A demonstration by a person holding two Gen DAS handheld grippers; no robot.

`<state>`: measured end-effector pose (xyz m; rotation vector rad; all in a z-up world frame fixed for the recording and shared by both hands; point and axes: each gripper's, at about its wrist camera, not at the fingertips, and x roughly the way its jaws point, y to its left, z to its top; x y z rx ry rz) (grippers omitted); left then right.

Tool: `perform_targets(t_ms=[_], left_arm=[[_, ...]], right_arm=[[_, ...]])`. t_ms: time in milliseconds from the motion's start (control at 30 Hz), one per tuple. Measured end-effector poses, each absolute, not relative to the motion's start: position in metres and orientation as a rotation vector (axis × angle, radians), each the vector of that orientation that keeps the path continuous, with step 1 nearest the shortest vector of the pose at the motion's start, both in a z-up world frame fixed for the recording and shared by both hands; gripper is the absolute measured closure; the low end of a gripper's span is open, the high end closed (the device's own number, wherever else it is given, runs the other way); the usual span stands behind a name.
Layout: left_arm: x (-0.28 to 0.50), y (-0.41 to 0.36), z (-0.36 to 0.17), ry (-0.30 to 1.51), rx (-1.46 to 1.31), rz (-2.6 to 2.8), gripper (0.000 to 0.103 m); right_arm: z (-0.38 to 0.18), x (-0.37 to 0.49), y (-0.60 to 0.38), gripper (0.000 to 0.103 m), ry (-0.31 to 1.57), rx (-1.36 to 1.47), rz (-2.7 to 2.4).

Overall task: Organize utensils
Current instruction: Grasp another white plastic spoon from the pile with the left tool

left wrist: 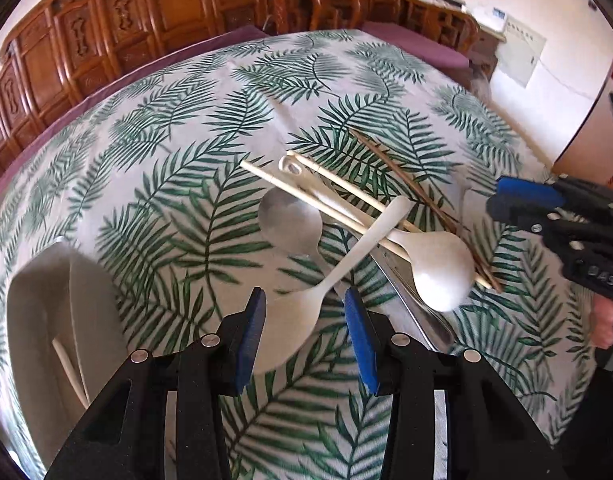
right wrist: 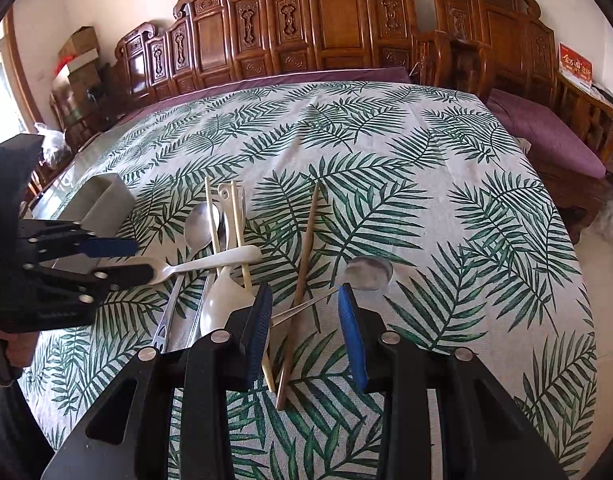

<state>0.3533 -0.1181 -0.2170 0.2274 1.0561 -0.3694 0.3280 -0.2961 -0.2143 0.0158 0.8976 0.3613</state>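
White spoons [left wrist: 438, 268] and chopsticks [left wrist: 346, 208] lie heaped mid-cloth [right wrist: 386, 152], holder [right wrist: 102, 200] at its left edge, open cloth beyond; your left gripper [left wrist: 304, 334] and right gripper [right wrist: 306, 332] hover part-open, empty.

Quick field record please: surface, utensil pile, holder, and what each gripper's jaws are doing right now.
surface: leaf-print tablecloth
pile: white plastic spoons, pale chopsticks, dark brown chopsticks, steel spoon, crossed together
holder: grey plastic utensil holder, beside the pile
left gripper: jaws open, a white spoon's bowl between them, not pinched
right gripper: jaws open over the chopstick ends, nothing gripped
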Motion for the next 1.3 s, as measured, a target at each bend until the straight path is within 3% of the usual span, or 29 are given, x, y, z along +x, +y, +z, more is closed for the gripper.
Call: perform_targets(t_ms=[400,667,1200,1300], left_arm=[[0.371,-0.131,-0.234,1.127,0.270,-0.418,0.065],[0.367,-0.133,-0.234,1.159,0.248,-0.458,0.088],[0.351,-0.123,-0.235,1.191,0.217,-0.473,0.089],[0.354,-0.118,-0.235,1.193,0.200,-0.441,0.094]], right_arm=[[-0.212,0.330,-0.300,0.066,0.900,0.045,0.372],[-0.213,0.331,-0.300,0.066,0.905,0.052,0.367],[-0.211,0.330,-0.296,0.066,0.904,0.039,0.371],[-0.211,0.329,-0.295,0.066,0.902,0.033,0.375]])
